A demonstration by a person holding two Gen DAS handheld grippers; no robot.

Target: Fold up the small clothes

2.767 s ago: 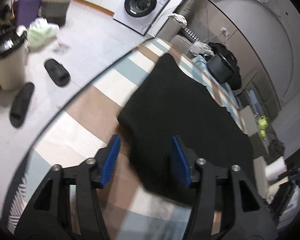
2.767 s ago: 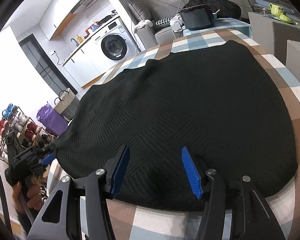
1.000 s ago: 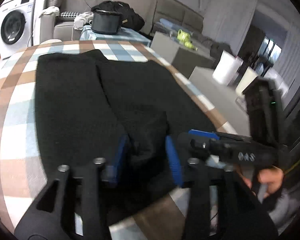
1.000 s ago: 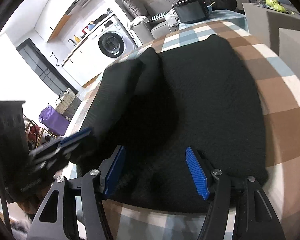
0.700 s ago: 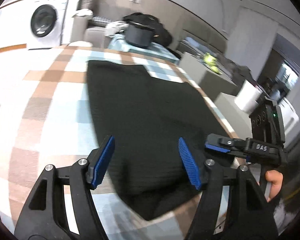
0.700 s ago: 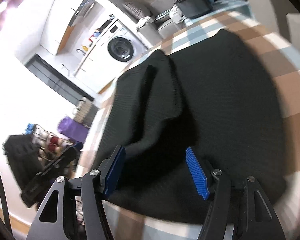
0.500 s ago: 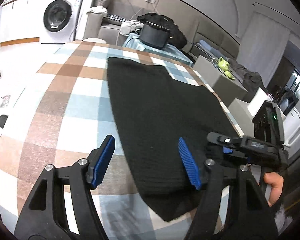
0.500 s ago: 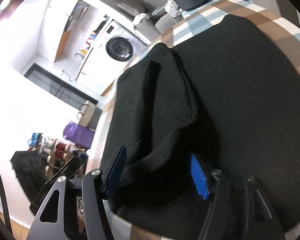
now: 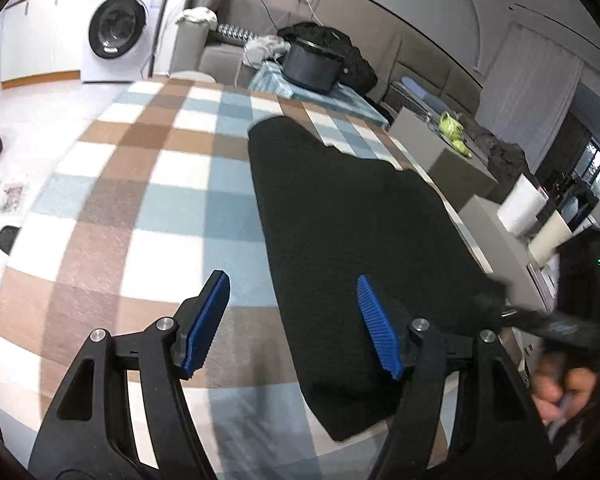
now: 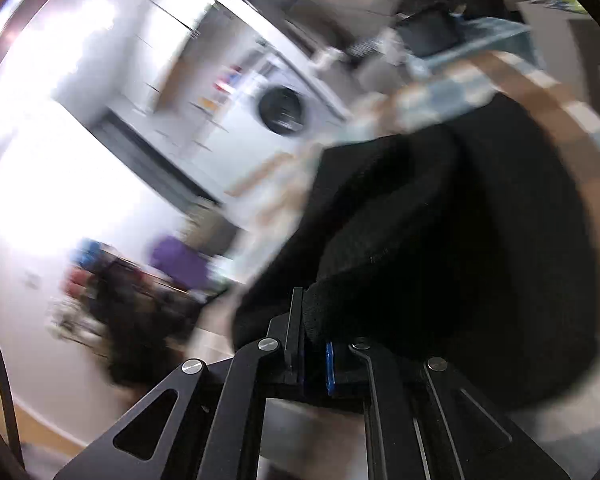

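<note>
Pinching the near edge of the black knit garment [image 10: 440,240], the right gripper [image 10: 314,356] is showing its blue pads drawn almost together on a bunched lip of cloth; its jaws have just been closing, and the fabric is caught between them. That grip is probably there so the edge can be carried across for the next fold, and the strong blur across the right wrist view suggests the hand is already travelling.

The garment is lying on the checked tablecloth [image 9: 148,184], a long dark strip running from the near edge toward the far end of the table, already doubled lengthwise by the look of its narrow shape. In the left wrist view the left gripper [image 9: 296,320] is hovering with its fingers well apart and nothing between them, its right pad over the cloth's left margin and its left pad over bare check; it is likely waiting to pin or take the other corner. The right-hand tool is appearing as a dark smear at the right of that view, above the person's hand [image 9: 560,384].

The fold is looking partly done, with a crosswise fold yet to be made.
</note>
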